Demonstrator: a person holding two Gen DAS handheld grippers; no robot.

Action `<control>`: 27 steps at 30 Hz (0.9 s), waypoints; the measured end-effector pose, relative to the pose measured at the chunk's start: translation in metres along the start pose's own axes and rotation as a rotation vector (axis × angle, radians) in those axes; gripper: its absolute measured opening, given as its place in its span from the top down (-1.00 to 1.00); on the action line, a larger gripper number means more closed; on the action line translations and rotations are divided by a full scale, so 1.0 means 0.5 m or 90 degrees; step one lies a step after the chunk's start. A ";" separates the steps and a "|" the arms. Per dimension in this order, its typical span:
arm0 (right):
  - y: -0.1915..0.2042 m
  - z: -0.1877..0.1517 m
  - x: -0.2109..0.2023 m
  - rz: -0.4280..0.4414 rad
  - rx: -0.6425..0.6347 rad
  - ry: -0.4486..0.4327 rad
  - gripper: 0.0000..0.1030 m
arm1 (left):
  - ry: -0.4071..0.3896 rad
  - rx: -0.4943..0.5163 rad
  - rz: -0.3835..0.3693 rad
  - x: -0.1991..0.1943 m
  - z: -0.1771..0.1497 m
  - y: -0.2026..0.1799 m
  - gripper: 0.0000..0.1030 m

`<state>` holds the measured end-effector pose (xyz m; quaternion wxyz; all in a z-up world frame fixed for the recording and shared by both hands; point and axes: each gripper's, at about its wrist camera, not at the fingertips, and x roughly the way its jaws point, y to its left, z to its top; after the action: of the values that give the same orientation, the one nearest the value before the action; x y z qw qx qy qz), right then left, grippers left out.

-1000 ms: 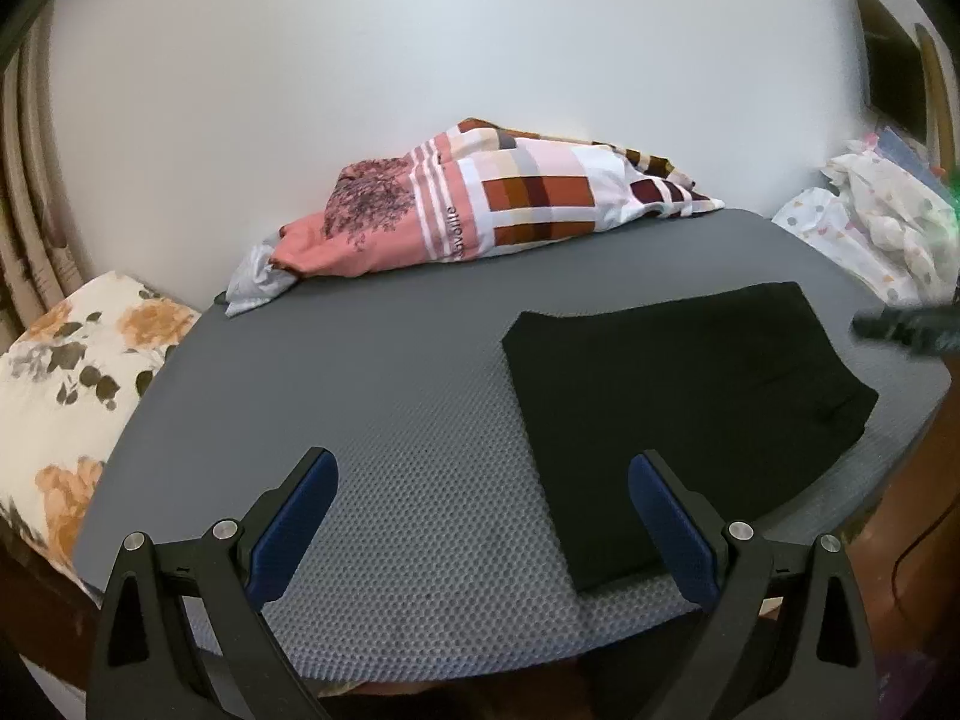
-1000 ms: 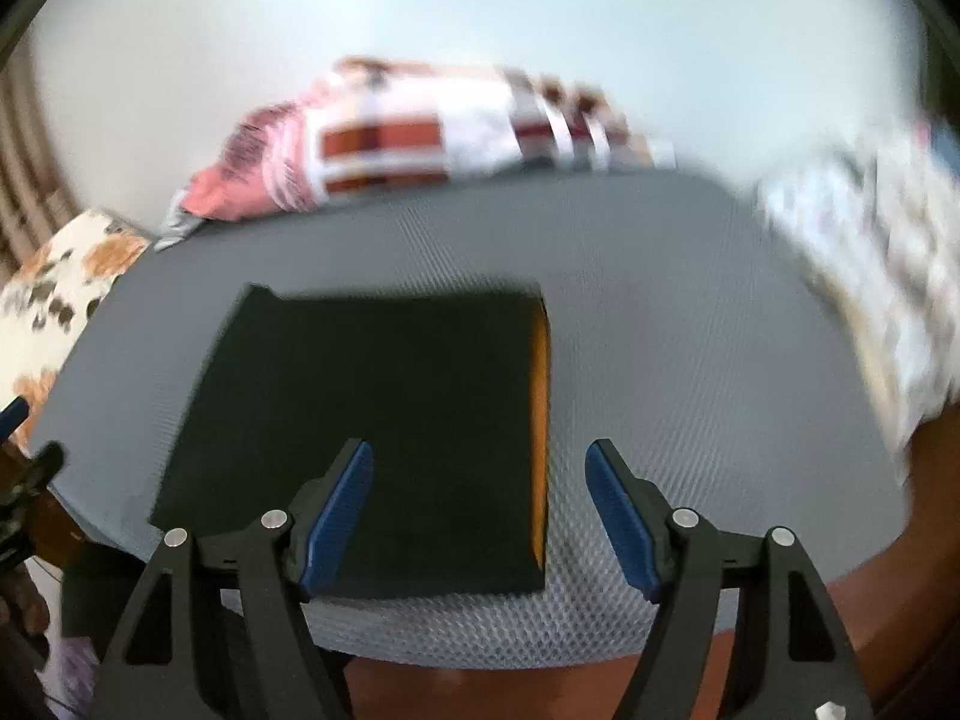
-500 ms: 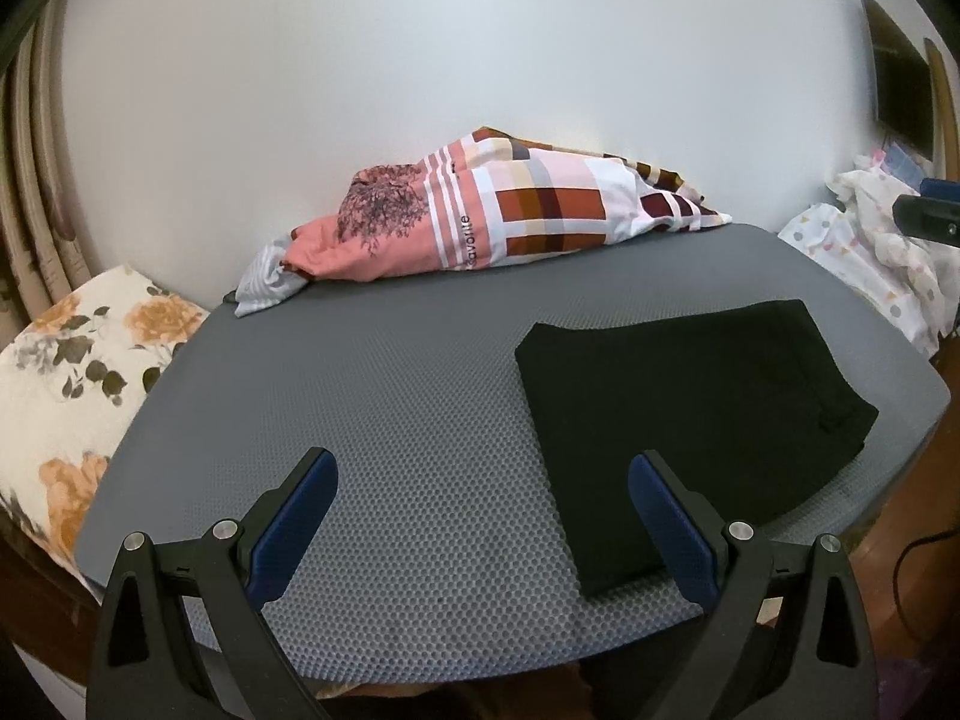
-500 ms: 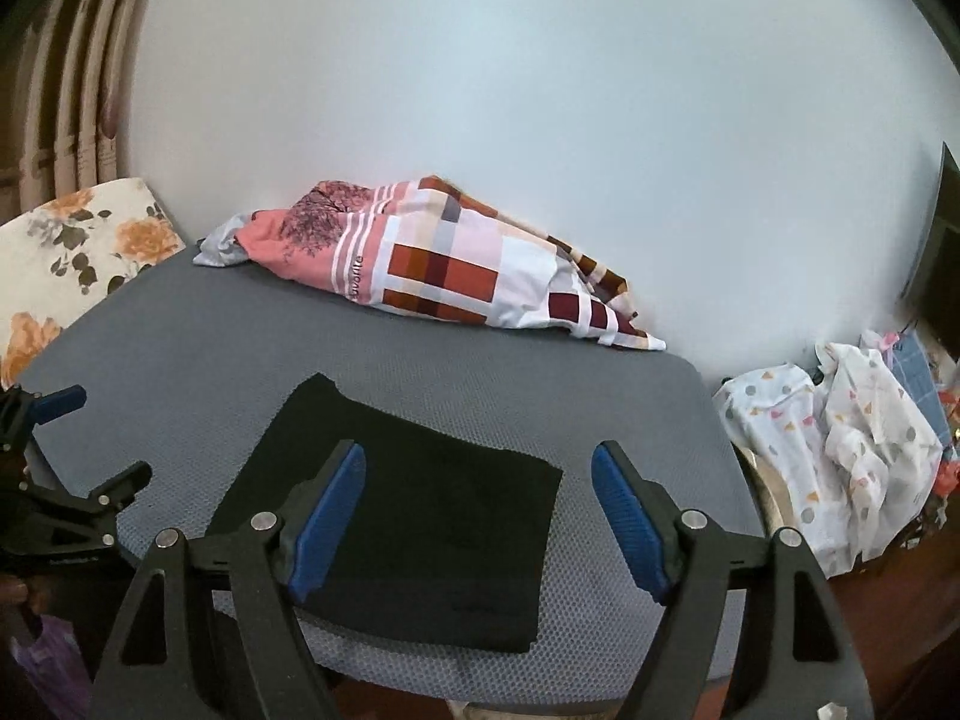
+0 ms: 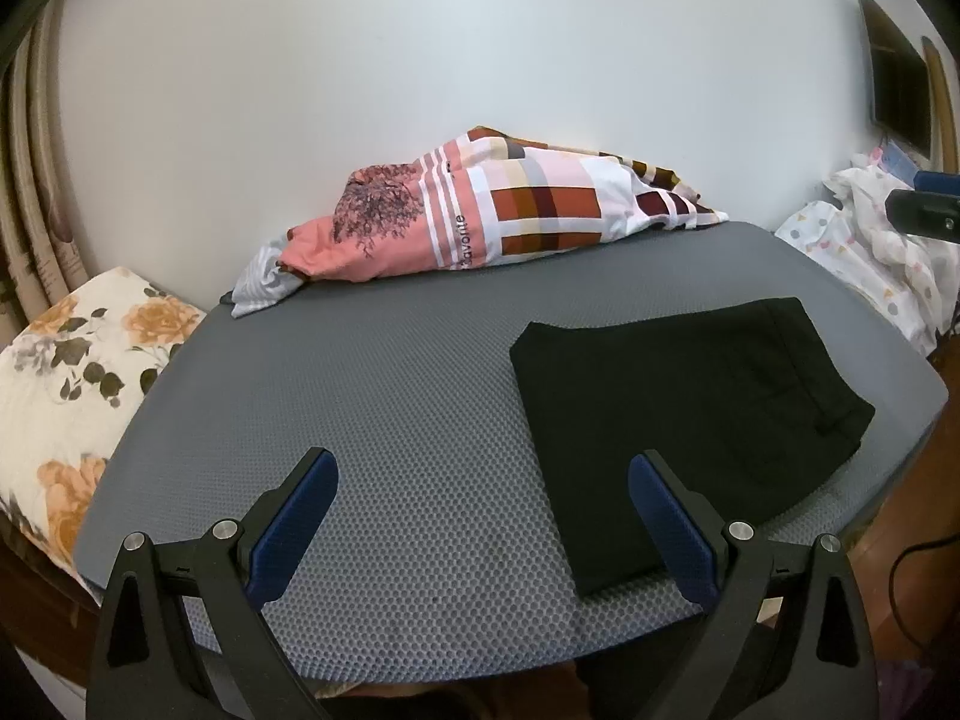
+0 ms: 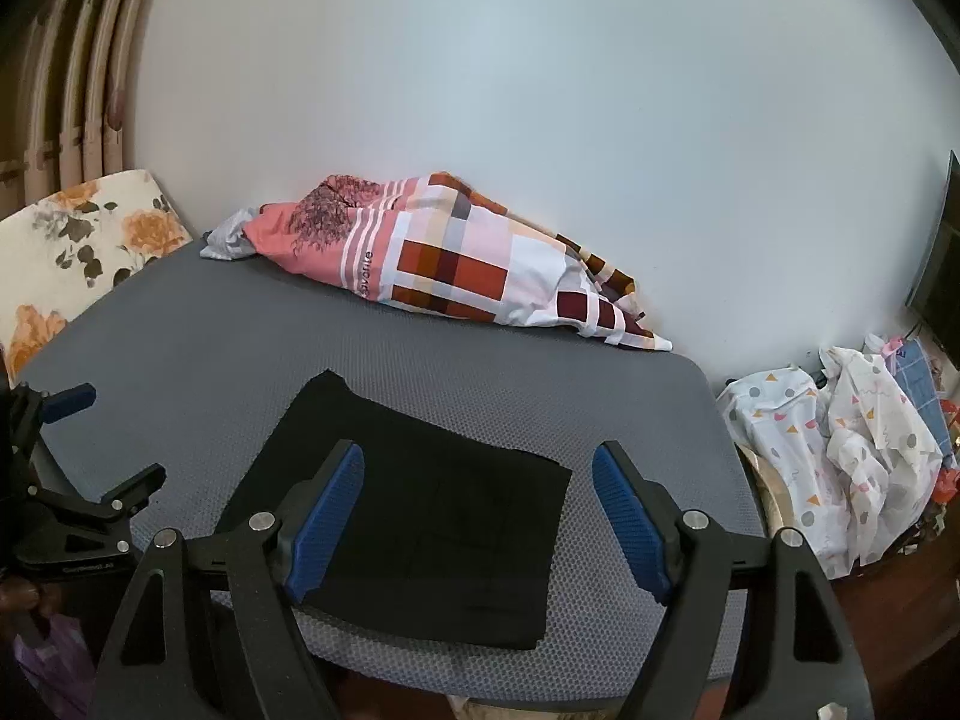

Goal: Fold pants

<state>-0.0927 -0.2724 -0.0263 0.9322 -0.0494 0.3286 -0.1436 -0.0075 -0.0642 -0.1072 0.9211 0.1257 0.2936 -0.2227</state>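
Your right gripper (image 6: 477, 516) hangs above the near edge of the bed with its jaws wide and nothing between them; they have just been opening a little further, still on air alone. Your left gripper (image 5: 480, 519) is spread just as wide and empty, off to the left over bare mattress (image 5: 384, 420). Below and ahead of the right one, the black pants (image 6: 432, 528) lie as a compact, squared-off rectangle near the front right part of the mattress, edges lined up and flat, touched by neither gripper. To my eye the folding is done, or very nearly; at most you could press the top layer flat. The checked bedding (image 6: 456, 264) by the wall lies well apart from it
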 end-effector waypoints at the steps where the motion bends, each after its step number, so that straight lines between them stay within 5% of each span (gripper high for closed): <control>1: 0.001 0.000 0.000 0.001 0.000 0.001 -0.48 | 0.000 0.000 -0.001 0.001 0.000 0.000 -0.89; 27: 0.013 -0.002 0.016 0.001 -0.016 0.019 -0.48 | 0.022 -0.006 -0.004 0.015 -0.013 0.001 -0.89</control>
<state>-0.0857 -0.2687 -0.0334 0.9266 -0.0588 0.3443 -0.1394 -0.0051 -0.0639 -0.1167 0.9158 0.1241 0.3108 -0.2221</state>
